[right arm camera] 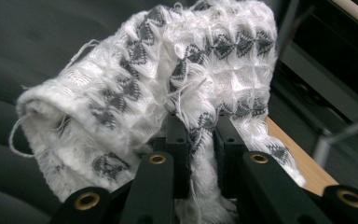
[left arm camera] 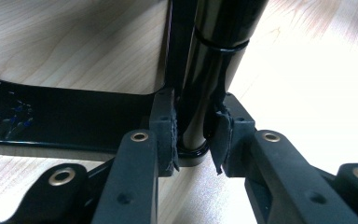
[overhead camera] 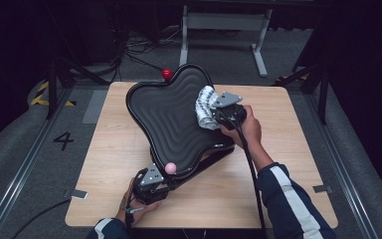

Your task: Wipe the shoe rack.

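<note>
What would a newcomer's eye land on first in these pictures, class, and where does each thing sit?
First, the big black wavy tray, tilted up on the wooden table. Next, the white-and-grey cloth pressed on the tray's right side, pinched in the right tongs. Then the left tongs, shut on a glossy black post at the tray's near edge, beside a pink ball; a red ball sits at the far edge.

Cloth [overhead camera: 205, 107] on tilted black tray [overhead camera: 166, 117]
</note>
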